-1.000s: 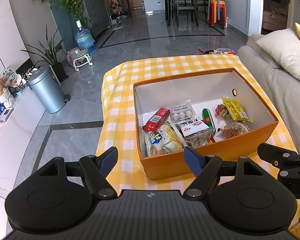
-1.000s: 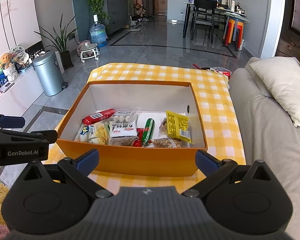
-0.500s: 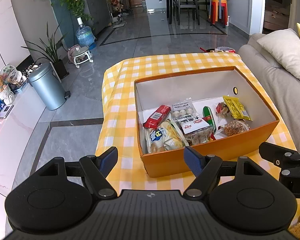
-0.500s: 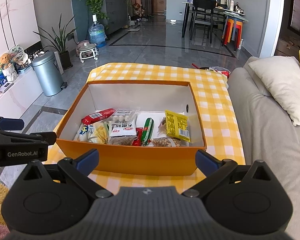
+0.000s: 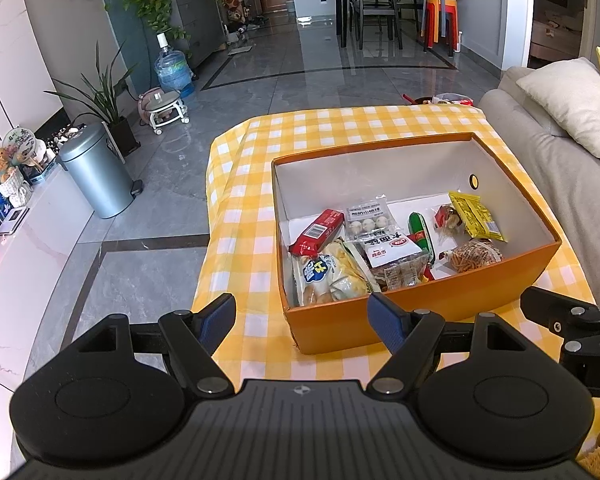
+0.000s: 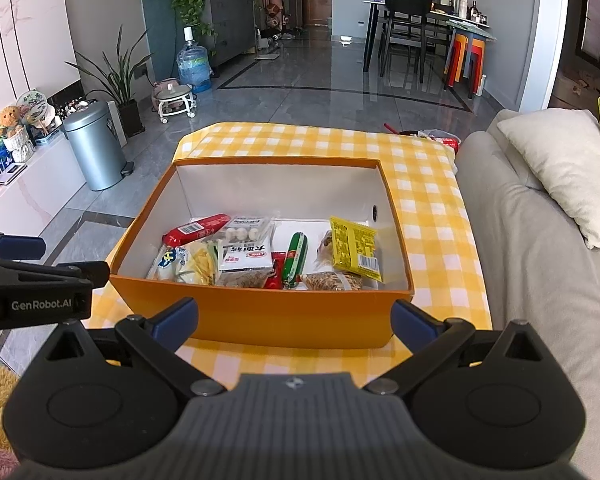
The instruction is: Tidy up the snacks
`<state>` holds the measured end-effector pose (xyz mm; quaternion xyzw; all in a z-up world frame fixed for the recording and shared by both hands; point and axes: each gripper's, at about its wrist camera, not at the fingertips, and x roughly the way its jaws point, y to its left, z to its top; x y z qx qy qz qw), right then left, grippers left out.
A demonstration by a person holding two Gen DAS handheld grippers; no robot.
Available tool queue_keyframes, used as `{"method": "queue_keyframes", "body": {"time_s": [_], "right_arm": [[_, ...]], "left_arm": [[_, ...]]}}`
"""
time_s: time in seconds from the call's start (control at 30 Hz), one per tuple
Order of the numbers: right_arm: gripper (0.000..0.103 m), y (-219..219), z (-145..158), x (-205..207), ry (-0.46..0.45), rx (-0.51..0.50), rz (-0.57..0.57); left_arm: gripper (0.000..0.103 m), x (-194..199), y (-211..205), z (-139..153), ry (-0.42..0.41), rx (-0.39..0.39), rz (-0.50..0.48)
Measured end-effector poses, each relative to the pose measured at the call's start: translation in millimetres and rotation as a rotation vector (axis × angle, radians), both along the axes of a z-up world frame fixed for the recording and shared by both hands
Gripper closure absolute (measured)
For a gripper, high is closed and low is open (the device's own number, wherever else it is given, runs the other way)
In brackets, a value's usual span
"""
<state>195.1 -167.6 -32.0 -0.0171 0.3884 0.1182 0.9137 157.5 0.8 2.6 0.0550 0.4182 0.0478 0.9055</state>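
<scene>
An orange box (image 5: 420, 312) with white inside walls stands on the yellow checked tablecloth (image 5: 340, 128); it also shows in the right wrist view (image 6: 284, 320). Several snack packets lie in its near half: a red biscuit pack (image 5: 317, 232), a yellow packet (image 5: 476, 216), a green sausage (image 5: 420, 232) and a white packet (image 6: 246, 258). My left gripper (image 5: 302, 322) is open and empty, in front of the box's near left corner. My right gripper (image 6: 294, 320) is open and empty, in front of the box's near wall.
A grey sofa (image 6: 540, 240) with a beige cushion (image 6: 564, 160) runs along the table's right side. A silver bin (image 5: 94, 172), potted plants and a water bottle stand on the floor at the left. A dining table with chairs is far back.
Both grippers have drawn back and up a little from the box; the box looks slightly smaller and further in both views. The snacks have not moved.
</scene>
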Motion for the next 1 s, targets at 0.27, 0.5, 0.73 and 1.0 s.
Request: {"method": "queue_keyframes", "body": {"time_s": [0.27, 0.5, 0.73, 1.0], "right_arm": [[0.004, 0.0, -1.5, 0.8, 0.005, -0.001, -0.002], [0.004, 0.3, -3.8, 1.8, 0.012, -0.002, -0.006], [0.004, 0.2, -4.2, 2.0, 0.019, 0.000, -0.011], [0.004, 0.3, -5.7, 2.6, 0.031, 0.004, -0.015]], "left_arm": [[0.015, 0.6, 1.5, 0.6, -0.001, 0.001, 0.013], [0.015, 1.0, 1.3, 1.5, -0.002, 0.002, 0.012], [0.015, 1.5, 0.2, 1.7, -0.002, 0.000, 0.012], [0.015, 0.6, -1.7, 3.7, -0.012, 0.001, 0.007]]}}
